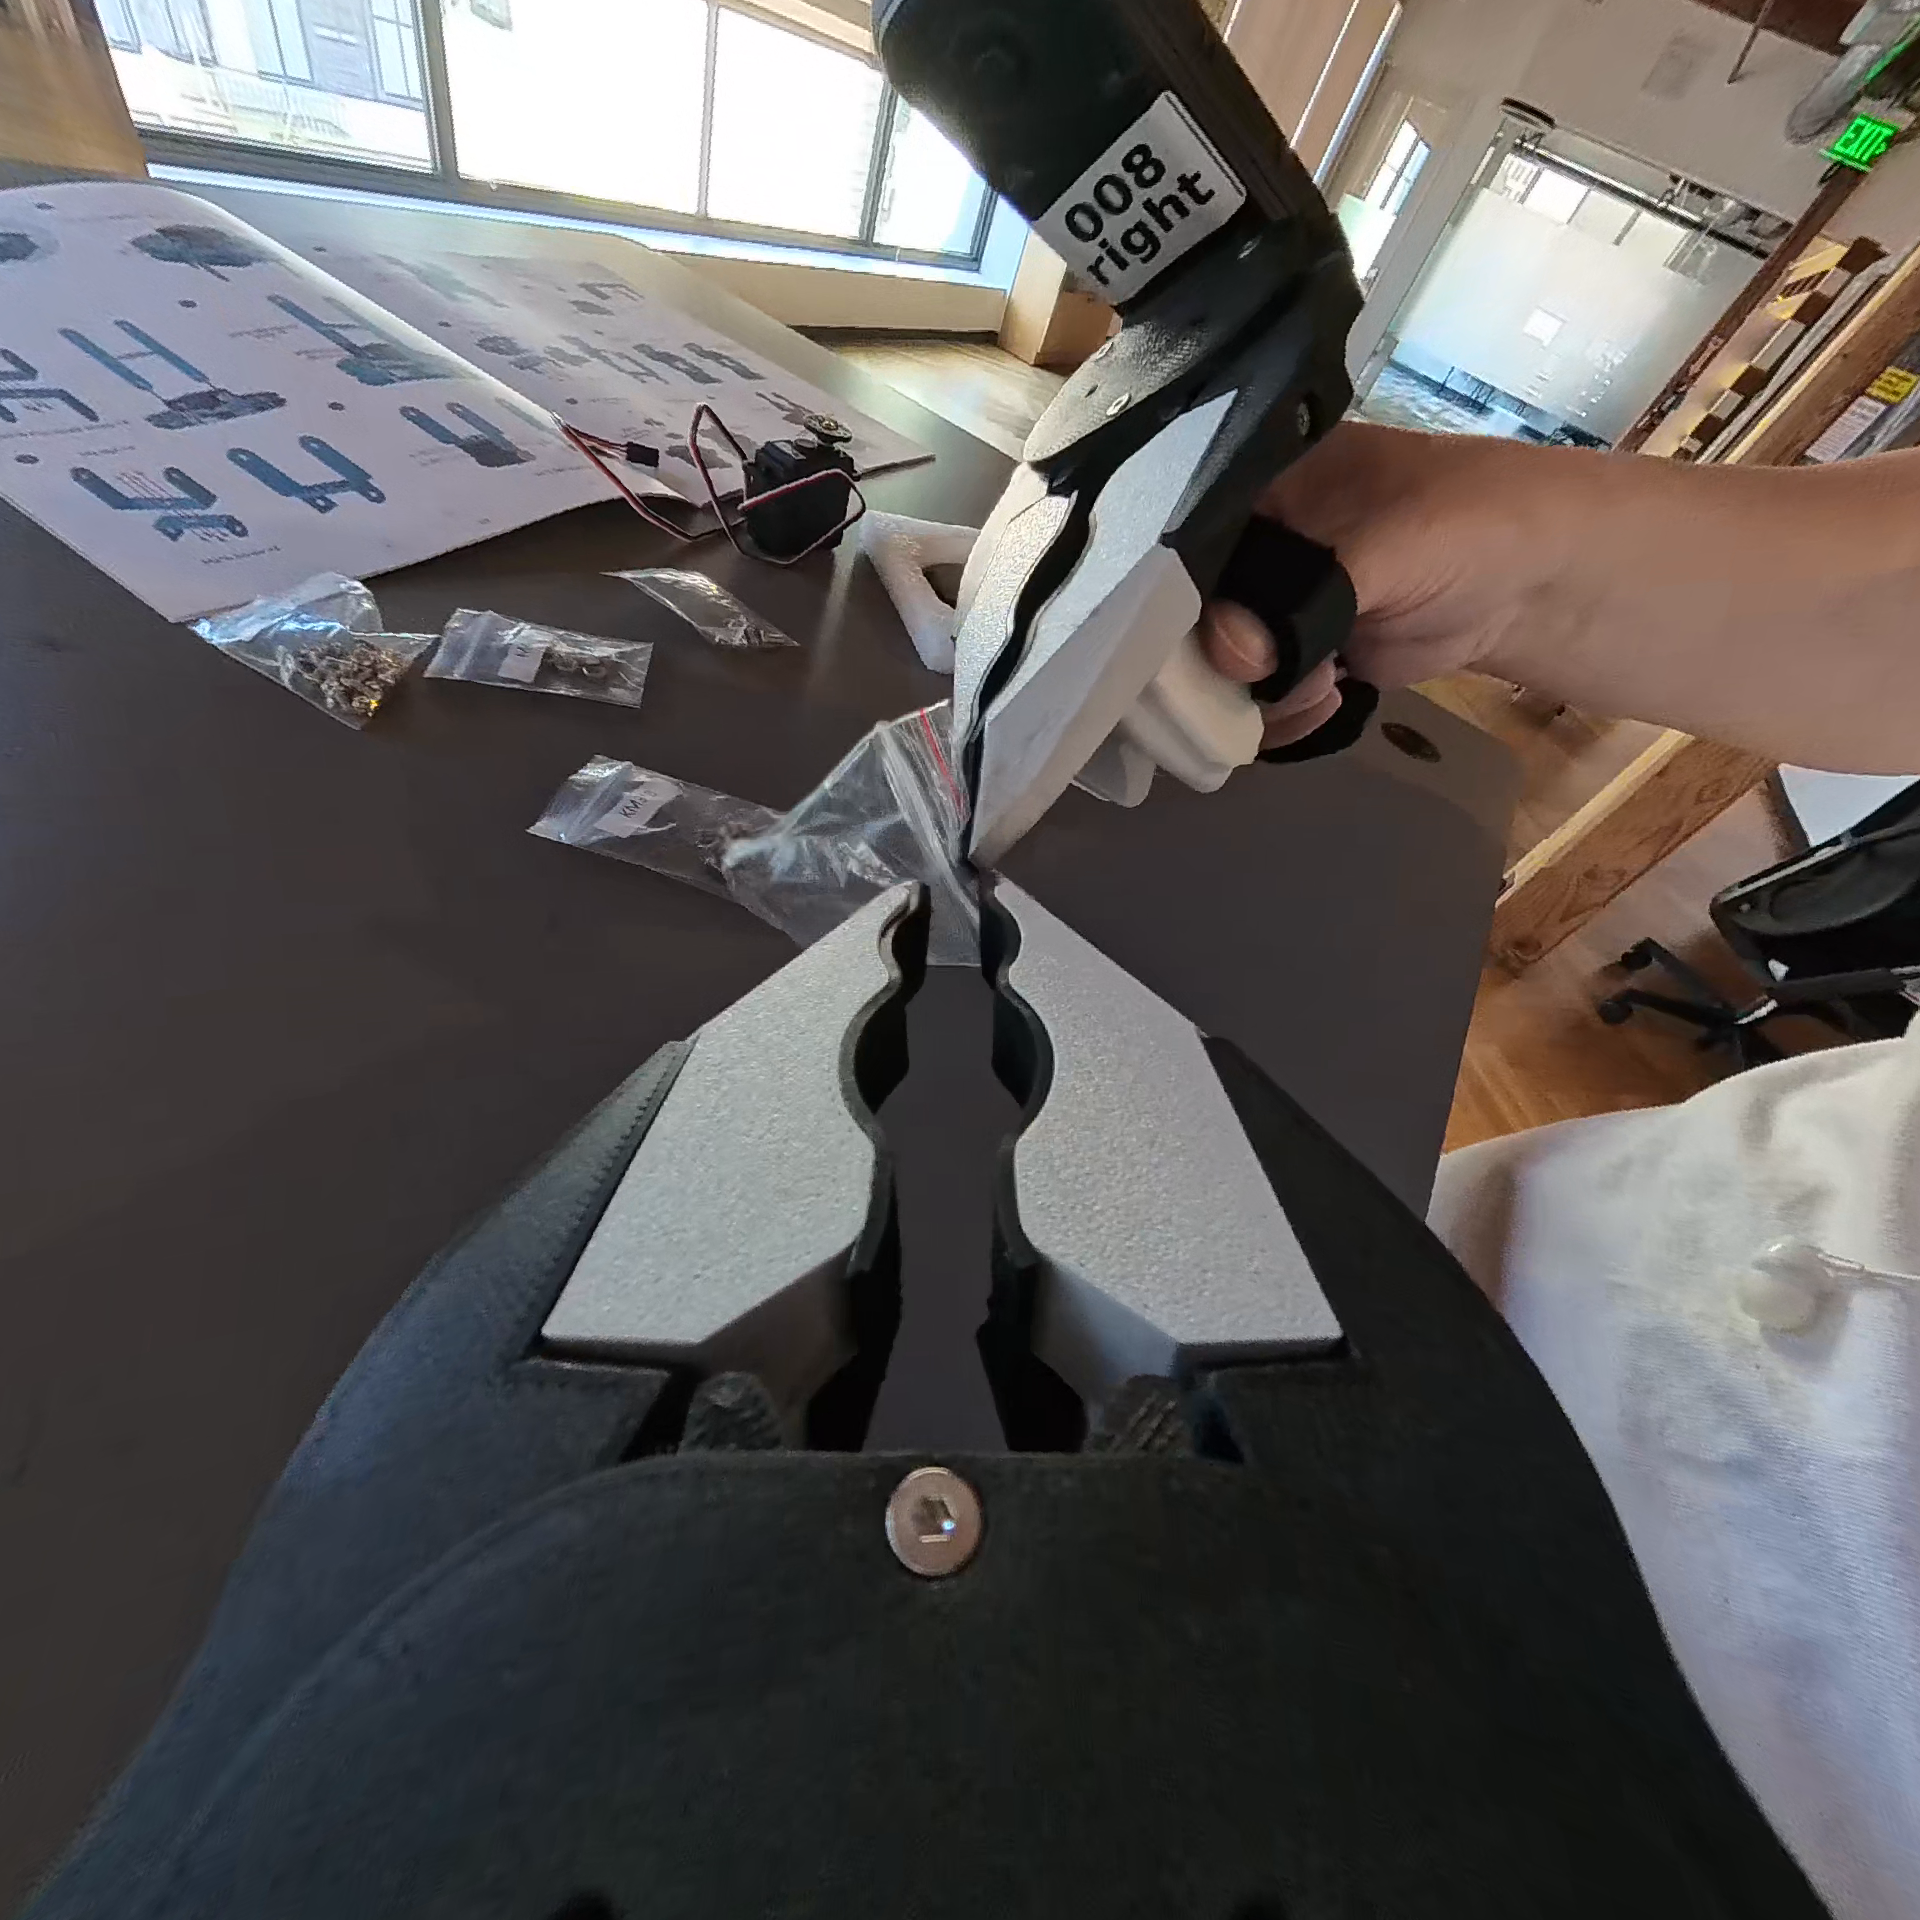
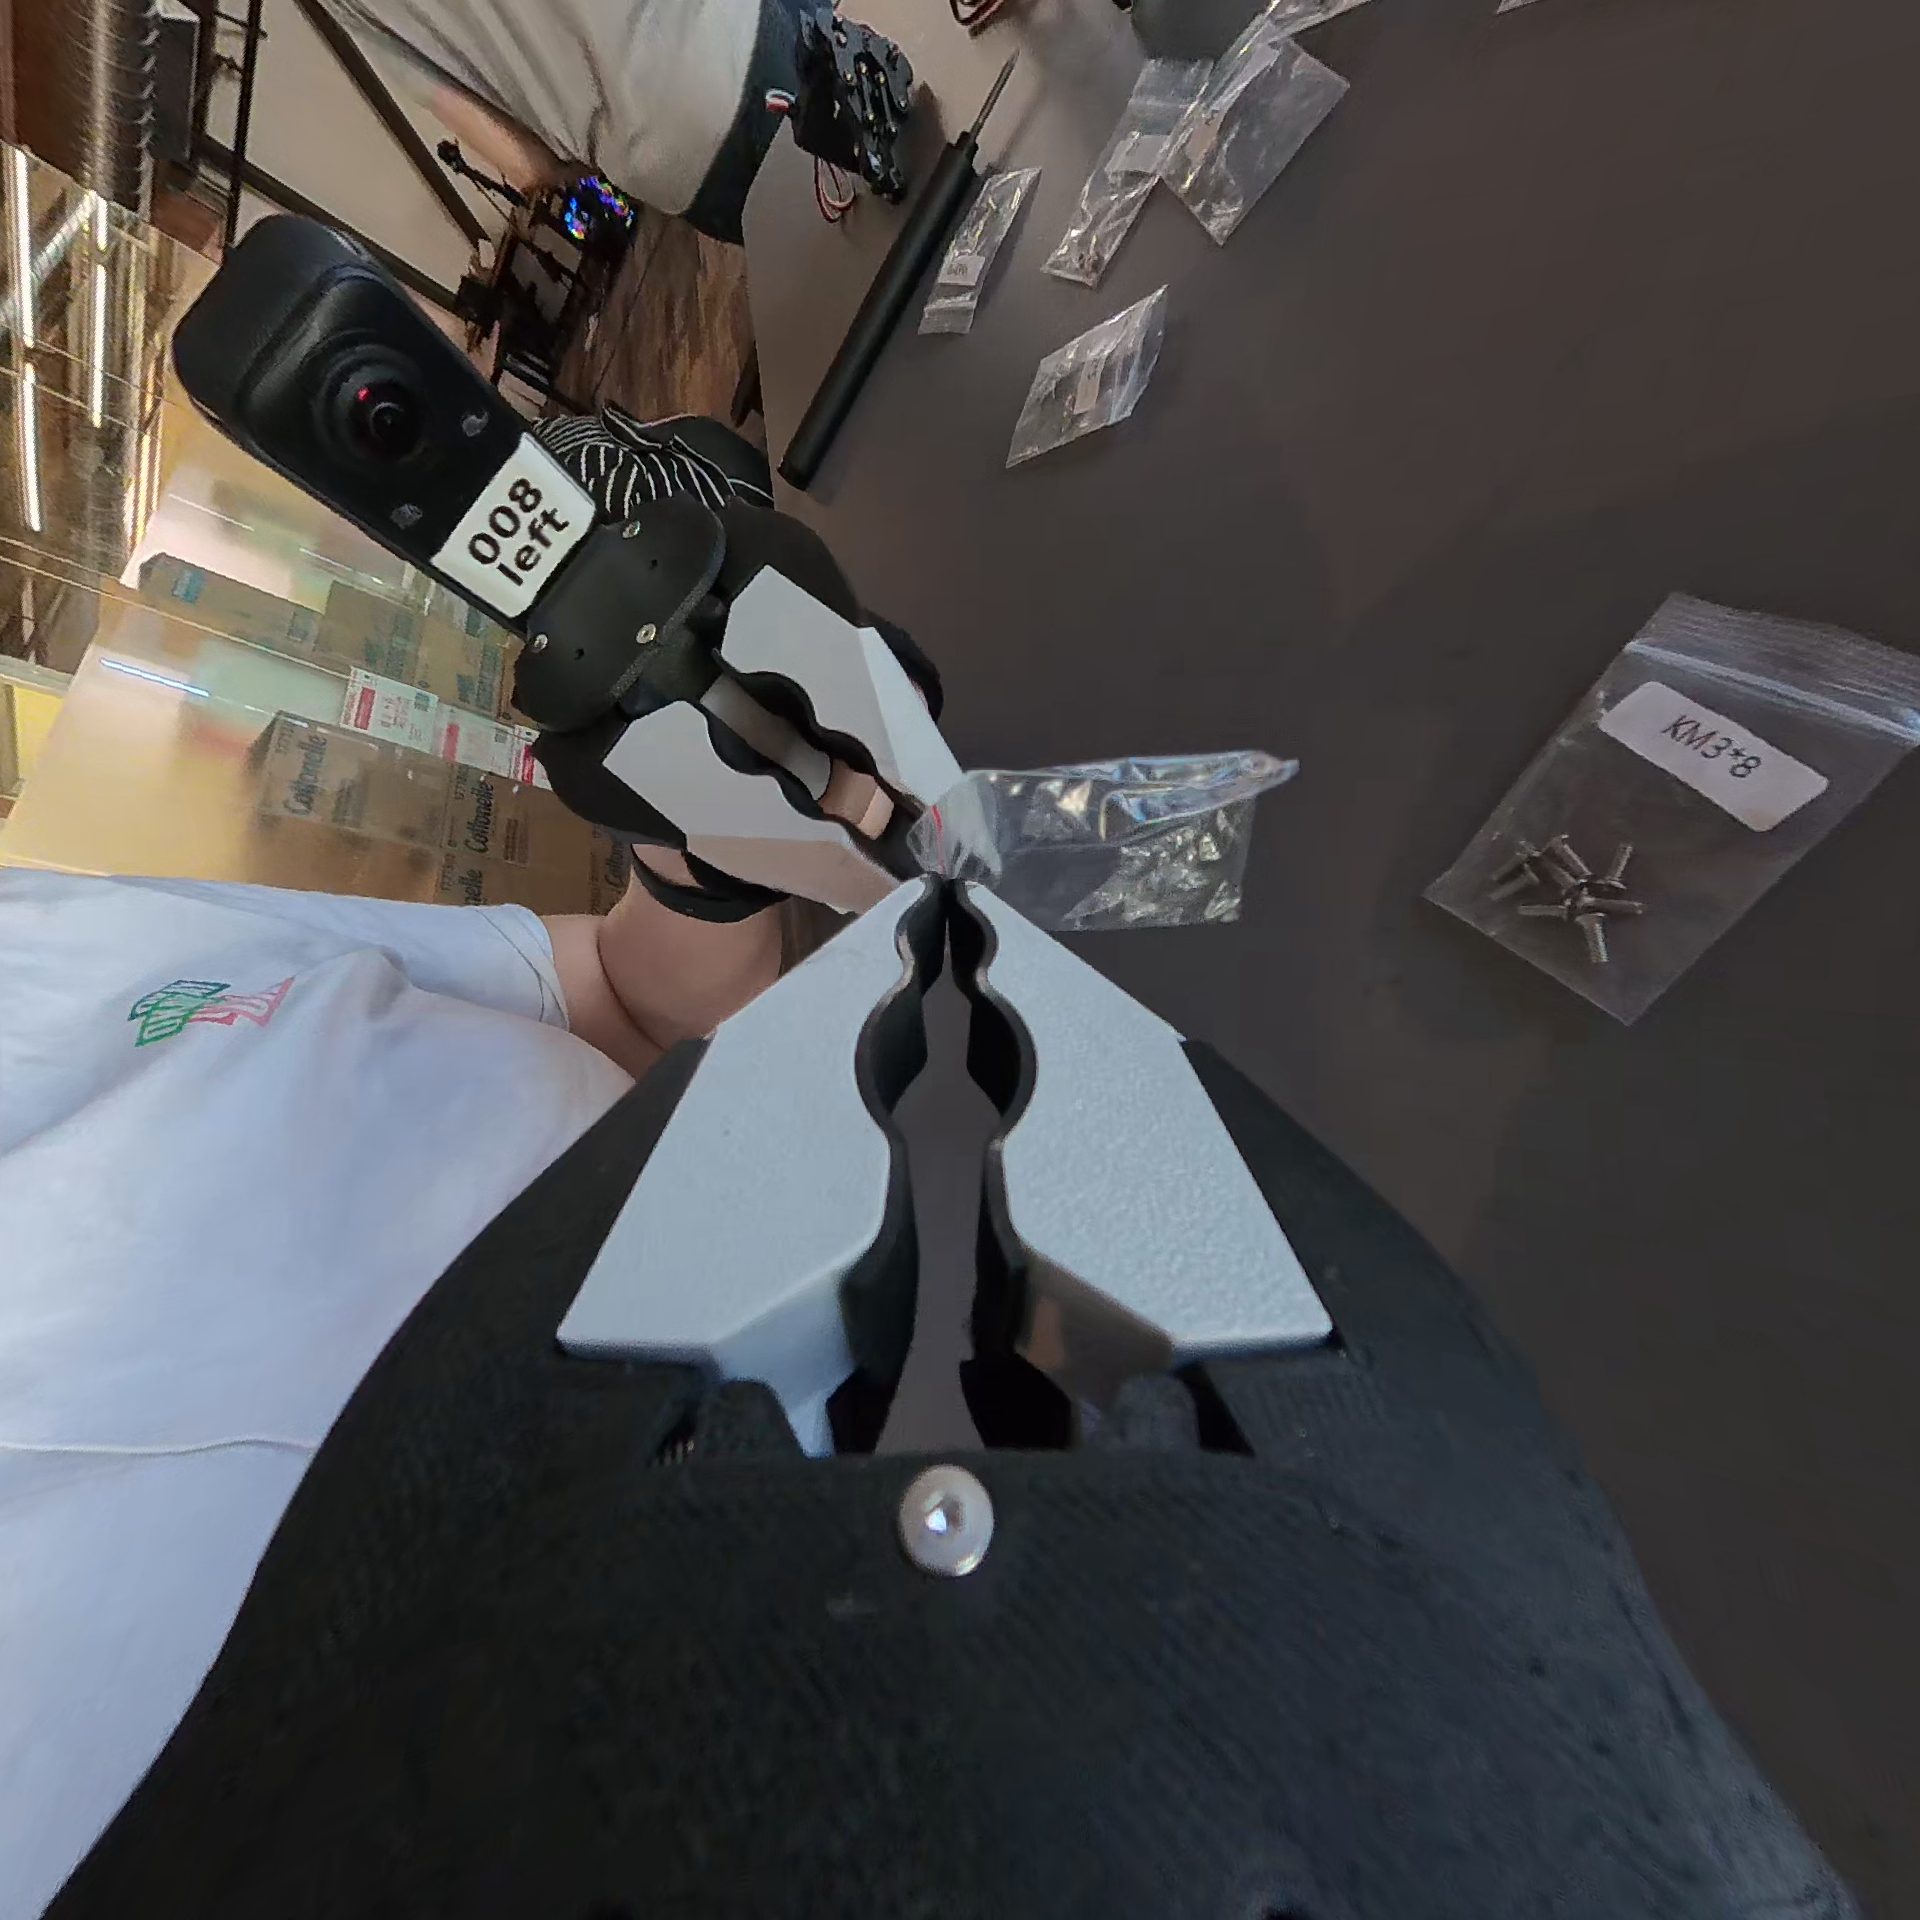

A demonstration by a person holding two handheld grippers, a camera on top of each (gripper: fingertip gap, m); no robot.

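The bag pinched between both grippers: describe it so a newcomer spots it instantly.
Over the dark table, the left gripper and right gripper meet tip to tip. Both pinch the clear zip bag, the only one lifted, red-lined at its mouth.

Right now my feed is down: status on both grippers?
Left gripper and right gripper both shut on the zip bag mouth. Bag held above the dark table. Nothing obstructing.
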